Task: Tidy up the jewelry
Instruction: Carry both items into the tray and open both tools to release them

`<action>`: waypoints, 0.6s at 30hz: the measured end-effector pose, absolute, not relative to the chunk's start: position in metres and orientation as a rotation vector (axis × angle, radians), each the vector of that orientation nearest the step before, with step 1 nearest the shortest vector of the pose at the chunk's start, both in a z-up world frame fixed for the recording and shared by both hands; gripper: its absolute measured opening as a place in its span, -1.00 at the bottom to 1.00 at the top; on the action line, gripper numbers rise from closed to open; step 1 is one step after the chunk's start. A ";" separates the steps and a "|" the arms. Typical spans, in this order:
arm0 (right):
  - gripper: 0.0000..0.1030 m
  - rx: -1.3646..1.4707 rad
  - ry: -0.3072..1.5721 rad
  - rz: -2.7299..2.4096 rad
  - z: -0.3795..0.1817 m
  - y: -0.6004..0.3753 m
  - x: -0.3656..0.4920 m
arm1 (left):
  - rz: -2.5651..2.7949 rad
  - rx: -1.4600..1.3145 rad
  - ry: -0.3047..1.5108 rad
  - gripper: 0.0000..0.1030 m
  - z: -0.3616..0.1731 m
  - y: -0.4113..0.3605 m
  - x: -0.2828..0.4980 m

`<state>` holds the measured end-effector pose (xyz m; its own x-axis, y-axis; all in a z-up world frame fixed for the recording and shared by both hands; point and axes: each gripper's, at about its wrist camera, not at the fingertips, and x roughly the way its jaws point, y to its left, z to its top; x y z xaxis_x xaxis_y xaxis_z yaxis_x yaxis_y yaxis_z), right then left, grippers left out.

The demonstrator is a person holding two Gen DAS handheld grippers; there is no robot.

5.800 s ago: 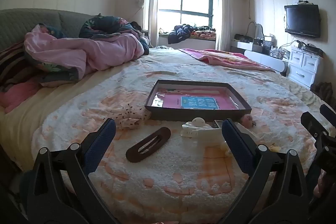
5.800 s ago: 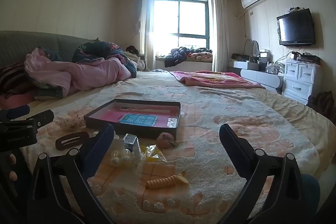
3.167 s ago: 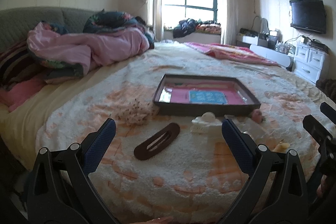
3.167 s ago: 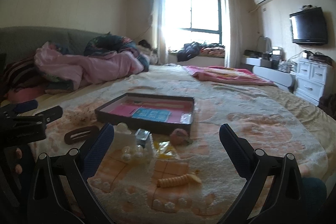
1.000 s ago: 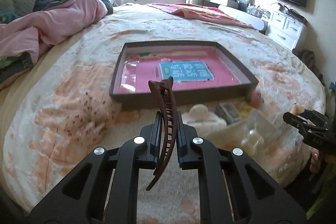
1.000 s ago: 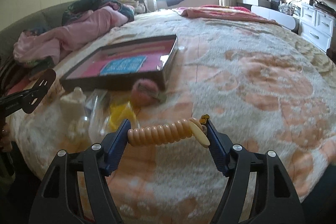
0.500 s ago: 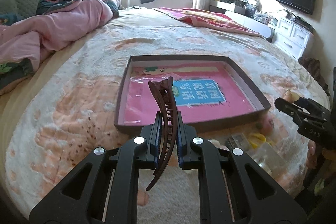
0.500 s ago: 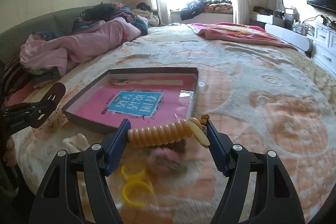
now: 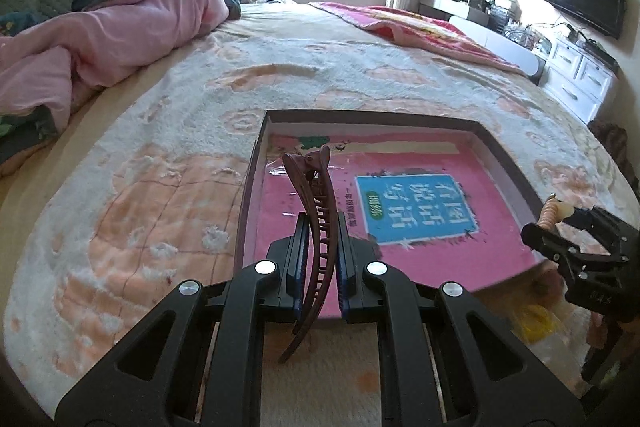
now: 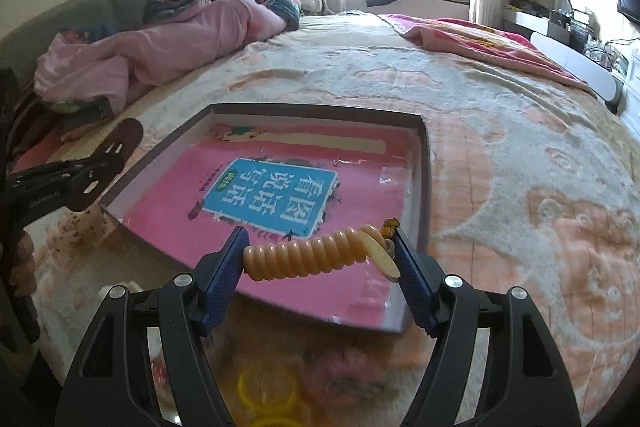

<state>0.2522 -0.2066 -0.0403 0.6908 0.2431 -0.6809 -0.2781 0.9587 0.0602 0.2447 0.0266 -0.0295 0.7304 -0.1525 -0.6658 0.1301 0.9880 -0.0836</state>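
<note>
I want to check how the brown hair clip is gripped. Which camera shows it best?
The left wrist view: the brown hair clip stands upright, pinched between the left gripper pads, centre frame. The right wrist view shows only its rounded end beyond that gripper, at the left edge.

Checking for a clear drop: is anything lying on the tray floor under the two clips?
Nothing loose: in both wrist views the tray below the brown hair clip and orange spiral clip holds only its pink sheet.
</note>
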 end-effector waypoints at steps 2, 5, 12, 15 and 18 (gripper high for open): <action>0.36 -0.046 0.774 0.289 -0.042 -0.204 0.264 | -0.155 -0.038 0.750 -0.87 -0.034 0.026 0.253; 0.36 -0.052 0.797 0.282 -0.046 -0.202 0.275 | -0.151 -0.032 0.756 -0.87 -0.039 0.023 0.258; 0.36 -0.056 0.829 0.261 -0.053 -0.205 0.289 | -0.181 -0.001 0.792 -0.87 -0.054 0.009 0.270; 0.36 -0.062 0.854 0.258 -0.060 -0.205 0.294 | -0.189 0.011 0.814 -0.87 -0.060 0.003 0.274; 0.38 -0.079 0.848 0.258 -0.062 -0.202 0.294 | -0.197 0.024 0.815 -0.87 -0.062 -0.001 0.272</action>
